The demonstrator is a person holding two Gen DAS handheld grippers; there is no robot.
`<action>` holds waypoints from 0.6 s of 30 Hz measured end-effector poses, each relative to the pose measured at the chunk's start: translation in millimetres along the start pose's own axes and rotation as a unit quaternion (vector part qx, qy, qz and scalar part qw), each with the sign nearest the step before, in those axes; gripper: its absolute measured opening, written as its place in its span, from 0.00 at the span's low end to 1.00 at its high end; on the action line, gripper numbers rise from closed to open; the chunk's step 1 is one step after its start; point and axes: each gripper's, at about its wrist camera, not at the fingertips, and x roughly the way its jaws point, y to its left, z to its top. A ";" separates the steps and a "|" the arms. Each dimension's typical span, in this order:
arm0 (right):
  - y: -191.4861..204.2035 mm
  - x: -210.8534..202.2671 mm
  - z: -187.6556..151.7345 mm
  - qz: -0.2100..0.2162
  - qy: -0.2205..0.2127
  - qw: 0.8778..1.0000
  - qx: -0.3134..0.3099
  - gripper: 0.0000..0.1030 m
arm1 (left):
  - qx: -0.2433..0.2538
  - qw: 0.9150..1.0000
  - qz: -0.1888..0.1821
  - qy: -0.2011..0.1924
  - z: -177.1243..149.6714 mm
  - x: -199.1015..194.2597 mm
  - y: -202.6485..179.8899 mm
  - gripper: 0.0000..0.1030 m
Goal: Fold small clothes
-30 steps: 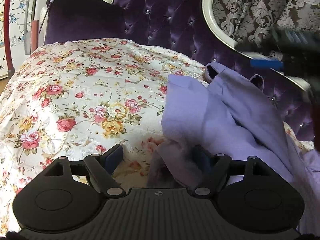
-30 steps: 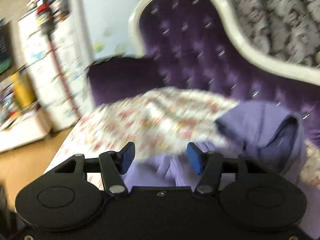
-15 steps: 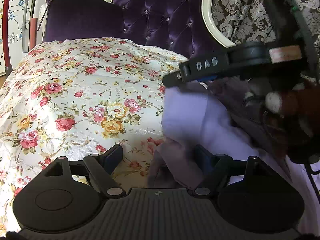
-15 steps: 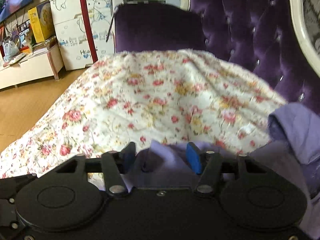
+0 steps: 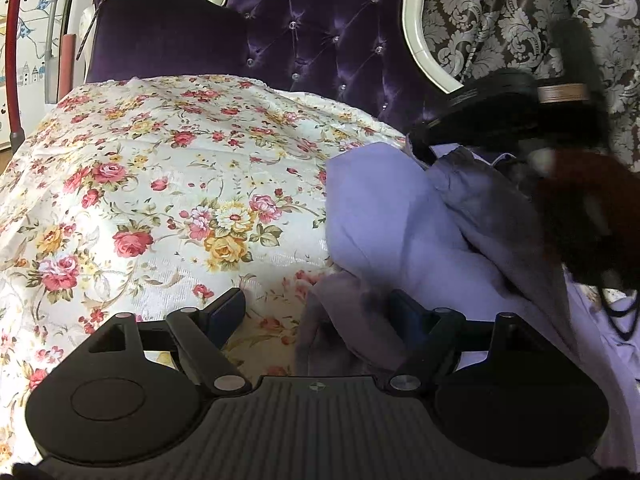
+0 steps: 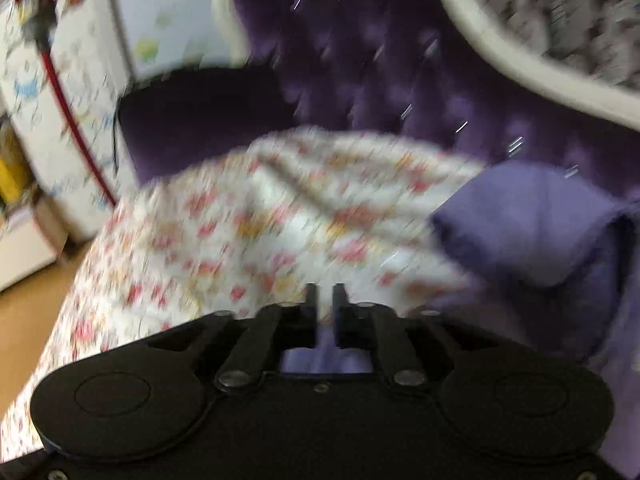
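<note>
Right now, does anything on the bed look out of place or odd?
The purple garment is bunched in loose folds at the bedspread's right side, not flat. One edge hangs between the open left gripper's fingers. The right gripper has just been closing, with purple cloth in its narrow gap; blur hides whether it pinches. Nothing looks damaged.

Bedroom furnishings around the work surface

A white quilted bedspread printed with red, pink and yellow roses (image 5: 168,184) was spread over the bed, seen also, blurred, in the right wrist view (image 6: 280,208). Behind it a tufted purple velvet headboard with a cream curved frame (image 5: 332,40) was set, and just beside it a dark purple velvet cushion (image 5: 160,44). A brown curtain patterned with silver damask leaves (image 5: 500,12) was hung at the far right. A white cabinet decorated with cartoon rabbits (image 5: 32,8) and a red pole (image 5: 12,60) were seen at the left edge, and a wooden floor (image 6: 28,312) below.
</note>
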 end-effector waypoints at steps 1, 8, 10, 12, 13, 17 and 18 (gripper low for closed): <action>-3.2 -9.7 0.7 -0.013 -0.010 1.000 -0.003 0.51 | -0.003 1.000 -0.001 0.001 0.8 -0.5 0.6 0.75; 27.2 -25.3 -25.5 -0.122 -0.004 0.986 -0.113 0.86 | -0.028 1.000 -0.005 0.002 2.8 -1.5 7.4 0.75; 41.6 -15.1 -41.0 -0.144 0.011 0.978 -0.149 0.88 | -0.027 1.000 -0.005 0.001 2.5 -1.8 7.0 0.76; 51.0 -6.3 -56.8 -0.185 0.029 0.963 -0.193 0.84 | -0.025 1.000 -0.004 0.001 2.4 -1.0 6.8 0.76; 51.8 -6.7 -63.4 -0.196 0.035 0.957 -0.210 0.58 | -0.025 1.000 -0.004 0.000 2.2 -1.0 6.8 0.76; 26.3 -36.9 -64.3 -0.191 0.011 0.972 -0.137 0.11 | -0.021 1.000 -0.007 0.001 2.6 -1.4 7.9 0.76; 14.0 -55.7 -62.4 -0.192 -0.007 0.976 -0.102 0.11 | -0.023 1.000 -0.007 0.002 2.6 -1.8 8.7 0.76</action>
